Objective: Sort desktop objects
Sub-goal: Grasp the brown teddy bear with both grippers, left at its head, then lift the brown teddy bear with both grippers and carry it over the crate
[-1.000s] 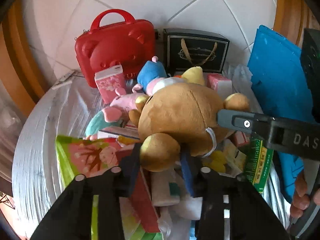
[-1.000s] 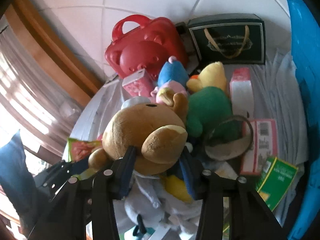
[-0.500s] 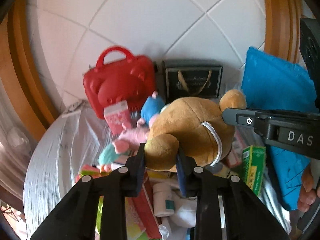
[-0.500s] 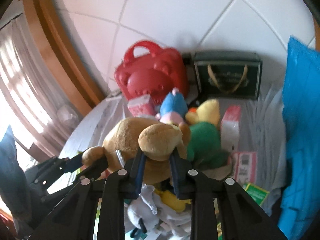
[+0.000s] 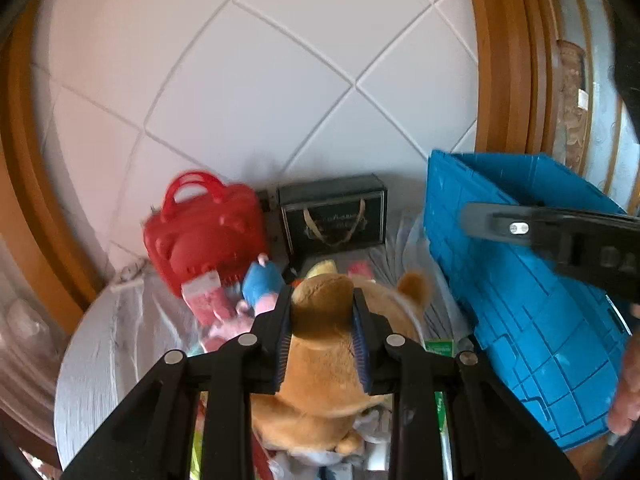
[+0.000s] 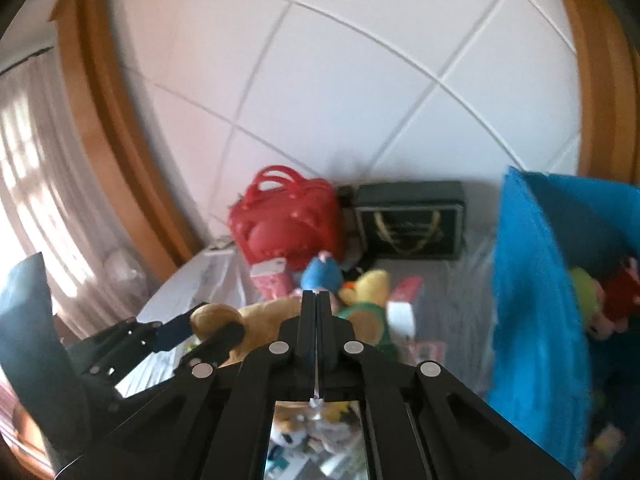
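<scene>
Wall [image 5: 256, 92]: glossy white tiles laid on the diagonal, pale grout, framed by curved orange-brown wooden trim [image 5: 504, 80]. Table [image 5: 100, 344]: rounded, under a crinkled clear plastic sheet over a grey-white striped surface. Crate [image 5: 536, 320]: rigid blue moulded plastic, panelled side, at 3 o'clock in the left wrist view; in the right wrist view small soft toys show inside it, blurred. Red case [image 5: 204, 236]: hard shiny plastic, rounded bear-face relief, loop handle, at 10 o'clock from the bear. Black gift box [image 5: 334, 216]: matt rectangular carton with a gold printed bag motif, at 12 o'clock against the wall. Brown plush bear [image 5: 324, 364]: short tan pile, rounded limbs and ear, raised above the heap at frame centre. Left gripper [image 5: 322, 316]: black linked arms, ribbed blue pads, clamped on a rounded limb of the bear. Right gripper [image 6: 317, 316]: black, its two flat fingers have just been closing and now meet flush with nothing seen between them, the bear at its 9 o'clock. Blue plush toy [image 5: 262, 280], yellow plush toy [image 6: 370, 286] and a green plush [image 6: 370, 320]: soft, lumpy, in the heap. Pink carton [image 5: 204, 294]: small printed box, standing before the red case.
</scene>
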`<state>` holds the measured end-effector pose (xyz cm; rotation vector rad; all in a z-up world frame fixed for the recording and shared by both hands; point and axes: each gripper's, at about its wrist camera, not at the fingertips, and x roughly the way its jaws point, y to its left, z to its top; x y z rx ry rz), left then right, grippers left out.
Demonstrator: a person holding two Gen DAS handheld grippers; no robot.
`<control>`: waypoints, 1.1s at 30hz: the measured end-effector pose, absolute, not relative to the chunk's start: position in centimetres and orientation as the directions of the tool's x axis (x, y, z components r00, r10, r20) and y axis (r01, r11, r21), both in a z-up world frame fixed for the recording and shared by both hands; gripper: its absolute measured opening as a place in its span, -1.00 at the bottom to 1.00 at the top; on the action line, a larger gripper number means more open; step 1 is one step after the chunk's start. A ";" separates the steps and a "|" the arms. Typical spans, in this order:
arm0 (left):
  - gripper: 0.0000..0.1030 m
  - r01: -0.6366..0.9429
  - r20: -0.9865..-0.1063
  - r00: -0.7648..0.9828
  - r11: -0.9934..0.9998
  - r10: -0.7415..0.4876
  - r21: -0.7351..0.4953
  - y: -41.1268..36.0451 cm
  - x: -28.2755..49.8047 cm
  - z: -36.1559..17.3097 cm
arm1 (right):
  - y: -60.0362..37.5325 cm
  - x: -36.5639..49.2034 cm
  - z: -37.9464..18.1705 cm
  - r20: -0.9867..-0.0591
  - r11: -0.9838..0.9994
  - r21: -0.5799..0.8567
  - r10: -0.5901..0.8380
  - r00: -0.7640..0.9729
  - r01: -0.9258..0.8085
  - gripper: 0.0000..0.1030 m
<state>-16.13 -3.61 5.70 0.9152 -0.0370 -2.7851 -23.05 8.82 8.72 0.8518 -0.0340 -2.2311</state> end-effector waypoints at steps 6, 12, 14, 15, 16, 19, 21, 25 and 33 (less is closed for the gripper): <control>-0.49 0.255 -0.631 -0.729 -0.961 -0.265 0.109 -5.2 -14.8 0.9 | 10.7 -23.2 2.9 -0.660 -0.763 0.295 -0.598 -0.454 0.575 -0.92; -0.49 0.309 -0.598 -0.741 -0.946 -0.305 0.100 -6.1 -10.9 0.6 | 9.9 -23.5 -3.9 -0.659 -0.669 0.480 -0.702 -0.269 0.568 -0.84; -0.49 0.312 -0.596 -0.743 -0.945 -0.305 0.095 -5.9 -10.1 0.6 | 9.0 -23.1 -4.1 -0.621 -0.620 0.523 -0.747 -0.237 0.584 -0.53; -0.49 0.315 -0.595 -0.743 -0.945 -0.305 0.090 -5.9 -9.7 0.6 | 8.7 -22.9 -3.9 -0.605 -0.604 0.534 -0.762 -0.231 0.592 -0.38; -0.49 0.317 -0.594 -0.744 -0.944 -0.305 0.088 -5.9 -9.3 0.5 | 8.4 -22.8 -3.7 -0.594 -0.591 0.539 -0.772 -0.227 0.600 -0.08; -0.49 0.325 -0.594 -0.742 -0.942 -0.309 0.085 -6.0 -8.4 0.4 | 7.0 -22.6 -3.1 -0.571 -0.563 0.537 -0.791 -0.221 0.628 0.00; -0.49 0.321 -0.594 -0.744 -0.943 -0.306 0.085 -6.0 -7.9 0.4 | 6.3 -22.6 -3.2 -0.577 -0.554 0.542 -0.792 -0.199 0.632 0.00; -0.49 0.335 -0.597 -0.733 -0.937 -0.326 0.100 -6.1 -7.4 0.2 | 4.6 -22.1 -3.7 -0.585 -0.536 0.532 -0.792 -0.173 0.655 -0.19; -0.49 0.355 -0.537 -0.768 -0.930 -0.349 0.098 -6.0 -7.2 3.4 | 5.3 -20.2 0.4 -0.539 -0.541 0.423 -0.795 -0.278 0.727 -0.44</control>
